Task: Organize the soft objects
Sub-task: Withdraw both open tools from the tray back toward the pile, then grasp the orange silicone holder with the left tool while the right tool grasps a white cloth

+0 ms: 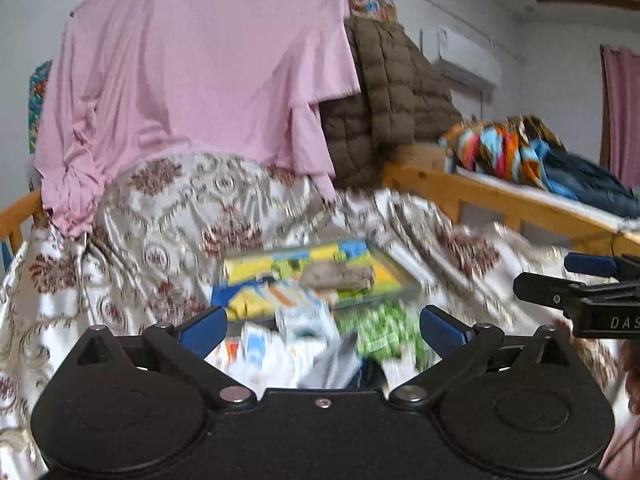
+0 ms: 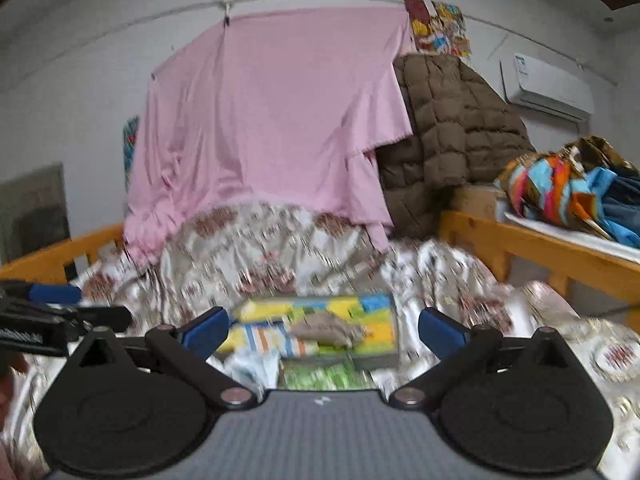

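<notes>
A shallow box (image 1: pixel 402 280) (image 2: pixel 394 330) lies on the floral bedcover (image 1: pixel 168 216) and holds folded yellow, blue and striped cloths. A small grey-brown soft item (image 1: pixel 340 276) (image 2: pixel 332 330) rests on top of them. In front of the box lie a green patterned cloth (image 1: pixel 384 332) (image 2: pixel 320 376) and white printed cloths (image 1: pixel 296 328), all blurred. My left gripper (image 1: pixel 322 320) hovers open just short of this pile, nothing between its blue pads. My right gripper (image 2: pixel 324 322) is open too and holds nothing. Each gripper shows at the edge of the other's view: right gripper (image 1: pixel 580 280), left gripper (image 2: pixel 60 304).
A pink sheet (image 1: pixel 200 72) hangs from a line behind the bed, with a brown quilted jacket (image 1: pixel 392 92) beside it. A wooden rail (image 1: pixel 500 200) borders the bed on the right, carrying colourful folded clothes (image 1: pixel 504 152). An air conditioner (image 2: pixel 548 92) is on the wall.
</notes>
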A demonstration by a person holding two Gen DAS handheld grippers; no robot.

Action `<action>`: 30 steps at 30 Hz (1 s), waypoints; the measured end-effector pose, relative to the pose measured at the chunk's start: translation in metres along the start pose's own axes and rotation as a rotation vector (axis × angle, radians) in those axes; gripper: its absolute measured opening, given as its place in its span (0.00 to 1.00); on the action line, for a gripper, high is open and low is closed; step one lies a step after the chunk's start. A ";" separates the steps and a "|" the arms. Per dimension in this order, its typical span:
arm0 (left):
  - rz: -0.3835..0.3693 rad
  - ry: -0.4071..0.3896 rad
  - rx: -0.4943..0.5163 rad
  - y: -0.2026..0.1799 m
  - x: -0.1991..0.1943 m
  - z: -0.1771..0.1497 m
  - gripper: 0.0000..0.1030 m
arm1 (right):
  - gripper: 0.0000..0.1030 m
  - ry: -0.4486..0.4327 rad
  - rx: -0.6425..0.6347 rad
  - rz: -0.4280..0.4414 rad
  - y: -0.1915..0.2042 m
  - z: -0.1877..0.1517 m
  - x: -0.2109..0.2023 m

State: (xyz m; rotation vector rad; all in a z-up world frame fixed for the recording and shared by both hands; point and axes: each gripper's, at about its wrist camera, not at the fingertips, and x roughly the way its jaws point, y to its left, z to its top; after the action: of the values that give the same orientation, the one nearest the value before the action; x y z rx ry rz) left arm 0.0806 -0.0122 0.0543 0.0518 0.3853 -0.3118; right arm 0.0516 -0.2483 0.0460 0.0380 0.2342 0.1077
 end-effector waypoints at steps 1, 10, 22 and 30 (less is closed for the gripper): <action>-0.006 0.016 0.007 0.001 -0.002 -0.005 0.99 | 1.00 0.023 0.004 0.005 0.001 -0.005 -0.003; -0.036 0.159 0.087 0.002 -0.003 -0.043 0.99 | 1.00 0.276 0.063 0.010 0.004 -0.046 -0.010; -0.072 0.356 0.177 -0.002 0.032 -0.073 0.98 | 1.00 0.507 0.009 0.068 0.009 -0.080 0.017; -0.039 0.403 0.147 0.006 0.055 -0.080 0.95 | 1.00 0.553 -0.186 0.164 0.041 -0.091 0.046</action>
State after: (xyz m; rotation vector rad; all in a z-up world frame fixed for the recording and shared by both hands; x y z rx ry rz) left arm 0.1016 -0.0138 -0.0404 0.2537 0.7635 -0.3681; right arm 0.0705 -0.1999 -0.0514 -0.1605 0.7730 0.3029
